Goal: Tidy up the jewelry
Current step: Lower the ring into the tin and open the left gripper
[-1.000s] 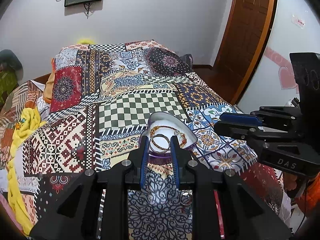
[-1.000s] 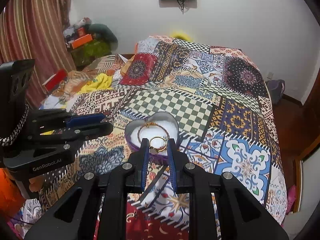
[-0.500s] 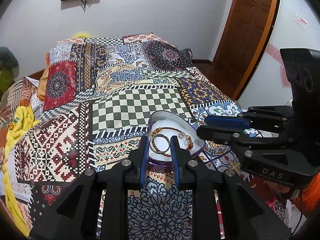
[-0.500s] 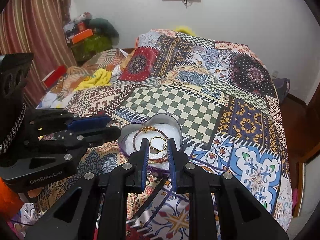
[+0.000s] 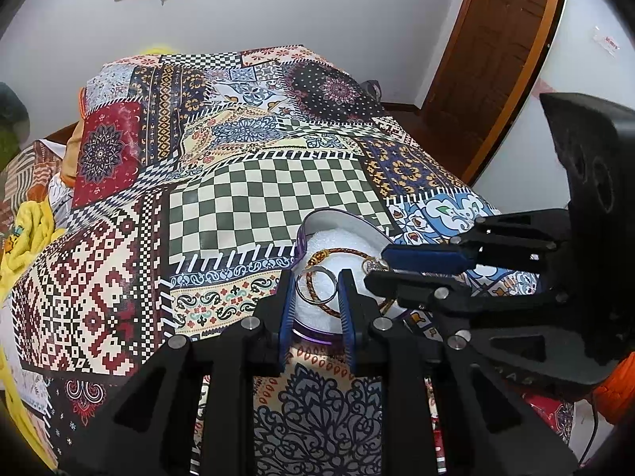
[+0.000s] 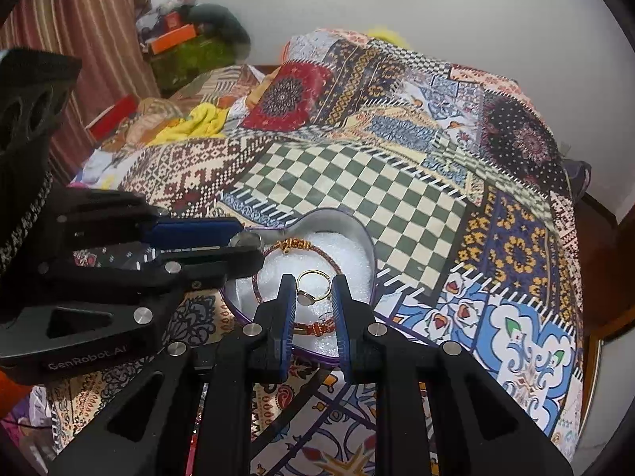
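We find both tongs level and converging. Left tongs [image 5: 315,291] stand parted at a narrow gap; right tongs [image 6: 314,293] likewise parted, nothing gripped by either.

A heart-shaped purple-rimmed tin [image 6: 367,238] sits just ahead of the right claw [image 6: 314,291], holding a gold ring [image 6: 313,286], a silver ring [image 5: 317,283] and a braided red-gold bracelet [image 6: 295,244] on white padding.

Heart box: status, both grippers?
Left gripper open over silver ring. Right gripper open over gold ring. Both rings and bracelet in heart box. Nothing blocking.
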`<state>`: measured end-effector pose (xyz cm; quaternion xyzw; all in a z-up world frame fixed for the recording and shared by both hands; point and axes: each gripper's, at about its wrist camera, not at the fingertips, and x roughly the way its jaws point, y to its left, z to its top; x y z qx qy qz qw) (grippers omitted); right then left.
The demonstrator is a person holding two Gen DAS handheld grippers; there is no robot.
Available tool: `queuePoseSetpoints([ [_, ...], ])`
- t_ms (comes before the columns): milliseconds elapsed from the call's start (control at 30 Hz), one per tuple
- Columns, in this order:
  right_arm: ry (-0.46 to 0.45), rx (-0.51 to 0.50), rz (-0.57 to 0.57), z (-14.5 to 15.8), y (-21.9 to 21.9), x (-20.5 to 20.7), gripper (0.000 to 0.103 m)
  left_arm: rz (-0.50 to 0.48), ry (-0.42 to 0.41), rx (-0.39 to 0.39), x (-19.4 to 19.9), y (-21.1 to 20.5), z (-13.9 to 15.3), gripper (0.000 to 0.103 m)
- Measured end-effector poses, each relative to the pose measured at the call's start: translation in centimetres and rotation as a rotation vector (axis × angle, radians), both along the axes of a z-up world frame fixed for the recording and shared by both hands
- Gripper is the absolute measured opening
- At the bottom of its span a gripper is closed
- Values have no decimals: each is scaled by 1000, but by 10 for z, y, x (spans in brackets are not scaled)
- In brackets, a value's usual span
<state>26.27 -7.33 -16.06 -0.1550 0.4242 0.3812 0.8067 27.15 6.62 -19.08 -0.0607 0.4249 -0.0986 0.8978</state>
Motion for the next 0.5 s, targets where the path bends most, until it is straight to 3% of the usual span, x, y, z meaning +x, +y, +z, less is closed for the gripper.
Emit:
queuePoseSetpoints([
  [233,15,-16,16,-5,4,2,16,-8,7,-2,1,0,0,20],
  [500,4,-27,20,-5,5,0,17,-4,-19,65,-6,-4,7,20],
])
